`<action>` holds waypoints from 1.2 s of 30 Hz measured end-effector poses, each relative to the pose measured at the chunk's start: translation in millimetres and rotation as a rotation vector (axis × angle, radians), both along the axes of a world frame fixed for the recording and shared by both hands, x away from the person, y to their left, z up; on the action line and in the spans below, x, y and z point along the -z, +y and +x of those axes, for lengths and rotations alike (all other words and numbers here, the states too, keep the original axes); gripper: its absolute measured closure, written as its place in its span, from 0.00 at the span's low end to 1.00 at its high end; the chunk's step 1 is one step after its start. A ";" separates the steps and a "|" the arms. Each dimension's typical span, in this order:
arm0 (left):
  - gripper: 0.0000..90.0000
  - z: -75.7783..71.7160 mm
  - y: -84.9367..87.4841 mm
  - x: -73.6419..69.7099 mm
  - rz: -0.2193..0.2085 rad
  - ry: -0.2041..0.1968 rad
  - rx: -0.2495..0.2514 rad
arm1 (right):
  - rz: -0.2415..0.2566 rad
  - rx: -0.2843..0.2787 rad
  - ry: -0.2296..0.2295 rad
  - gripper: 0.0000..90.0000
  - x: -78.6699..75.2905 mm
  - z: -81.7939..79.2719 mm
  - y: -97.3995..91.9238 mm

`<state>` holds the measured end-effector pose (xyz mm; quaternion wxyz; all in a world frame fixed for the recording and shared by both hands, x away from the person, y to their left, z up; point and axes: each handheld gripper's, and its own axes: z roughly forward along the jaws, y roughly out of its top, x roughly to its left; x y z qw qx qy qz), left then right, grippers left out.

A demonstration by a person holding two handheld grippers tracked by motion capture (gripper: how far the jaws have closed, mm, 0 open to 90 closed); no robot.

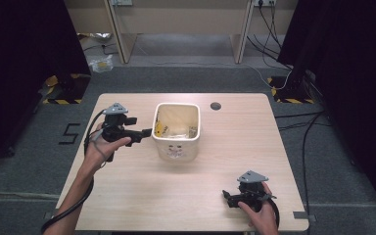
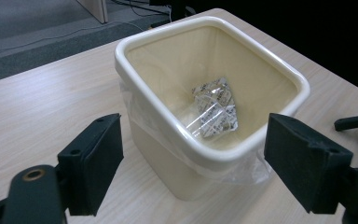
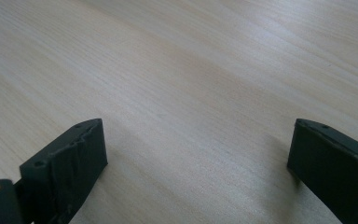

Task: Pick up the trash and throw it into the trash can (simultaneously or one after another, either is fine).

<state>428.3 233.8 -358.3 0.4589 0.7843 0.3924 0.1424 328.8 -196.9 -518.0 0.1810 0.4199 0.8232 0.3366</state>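
A cream plastic bin (image 1: 176, 147) with a clear liner stands on the middle of the wooden table (image 1: 127, 196). At its bottom lies a crumpled clear printed wrapper (image 2: 214, 109), and a yellow item (image 1: 159, 129) leans on its left inner wall. My left gripper (image 1: 146, 132) is held just left of the bin's rim (image 2: 168, 119), open and empty (image 2: 196, 140), with the jaws wide apart and pointing at the bin. Low over bare wood near the table's front right corner, my right gripper (image 1: 226, 197) is open with nothing between its fingers (image 3: 196, 140). It also appears far off (image 2: 354, 122) in the left gripper view.
A round cable hole (image 1: 215, 105) sits in the table behind the bin. Beyond the table are grey carpet, trailing cables (image 1: 303, 122) at the right, wooden desk legs (image 1: 120, 39) at the back and black curtains on both sides.
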 end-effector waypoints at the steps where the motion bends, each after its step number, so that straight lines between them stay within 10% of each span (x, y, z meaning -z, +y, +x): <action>1: 0.21 -2.0 1.0 0.6 0.001 -0.002 -0.001 | 0.000 0.000 0.000 0.05 0.0 0.0 0.0; 36: 0.19 -41.9 28.1 55.5 -0.033 0.031 -0.037 | 0.000 0.000 -0.001 0.05 0.0 0.0 -0.1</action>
